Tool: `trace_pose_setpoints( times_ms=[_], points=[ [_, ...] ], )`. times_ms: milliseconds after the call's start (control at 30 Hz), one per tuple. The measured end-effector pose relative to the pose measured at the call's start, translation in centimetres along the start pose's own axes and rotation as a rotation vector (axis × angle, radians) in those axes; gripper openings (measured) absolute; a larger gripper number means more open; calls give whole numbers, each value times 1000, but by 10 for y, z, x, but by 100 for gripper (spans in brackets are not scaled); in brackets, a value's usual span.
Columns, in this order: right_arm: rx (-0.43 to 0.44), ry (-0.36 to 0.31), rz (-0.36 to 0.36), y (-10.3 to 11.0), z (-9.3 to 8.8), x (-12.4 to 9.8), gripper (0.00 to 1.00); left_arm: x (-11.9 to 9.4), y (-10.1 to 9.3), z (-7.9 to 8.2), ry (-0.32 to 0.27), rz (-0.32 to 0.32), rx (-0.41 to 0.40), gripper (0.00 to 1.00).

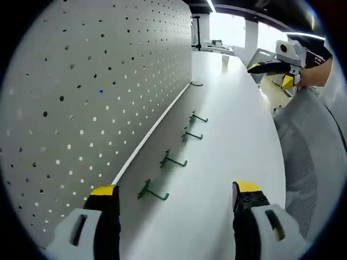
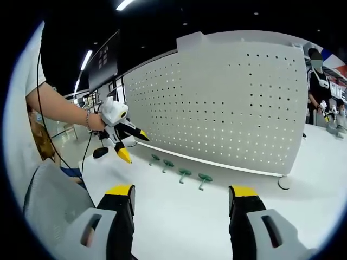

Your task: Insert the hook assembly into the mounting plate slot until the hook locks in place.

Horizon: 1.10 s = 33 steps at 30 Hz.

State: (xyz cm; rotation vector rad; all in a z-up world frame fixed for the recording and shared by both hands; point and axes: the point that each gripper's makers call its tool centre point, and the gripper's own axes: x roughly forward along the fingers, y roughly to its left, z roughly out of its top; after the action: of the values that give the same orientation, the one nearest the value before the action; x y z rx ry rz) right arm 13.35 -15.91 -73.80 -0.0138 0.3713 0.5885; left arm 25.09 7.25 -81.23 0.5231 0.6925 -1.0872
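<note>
Hooks: four green hooks (image 1: pixel 173 160) lie in a row on white desk (image 1: pixel 233 124), beside pegboard (image 1: pixel 97 86) base.
Left gripper (image 1: pixel 176 197): fingers apart, empty.
Right gripper (image 2: pixel 181 197): fingers apart, empty, above desk.

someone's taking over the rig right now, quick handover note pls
Left gripper: open, holding nothing, low over the white table.
Right gripper: open, holding nothing, facing the pegboard.
Four green hooks lie in a row on the table along the pegboard's foot.
Done: nothing inserted that I can see.
Left: pick up a hook, push it into the pegboard until it locks.
</note>
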Motion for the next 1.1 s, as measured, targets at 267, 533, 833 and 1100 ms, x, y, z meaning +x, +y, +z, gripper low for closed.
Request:
trace_pose_setpoints(
  times_ms=[267, 533, 833, 1100],
  points=[
    [-1, 1, -4, -1, 0, 0, 68, 8, 9, -7, 54, -31, 46, 87],
    [2, 8, -7, -2, -2, 0, 68, 18, 13, -12, 95, -54, 113, 87],
    [1, 12, -9, -5, -2, 0, 67, 29, 16, -21, 153, -89, 138, 86],
    [8, 19, -15, -6, -5, -2, 67, 38, 15, -26, 193, -133, 148, 85]
  ],
)
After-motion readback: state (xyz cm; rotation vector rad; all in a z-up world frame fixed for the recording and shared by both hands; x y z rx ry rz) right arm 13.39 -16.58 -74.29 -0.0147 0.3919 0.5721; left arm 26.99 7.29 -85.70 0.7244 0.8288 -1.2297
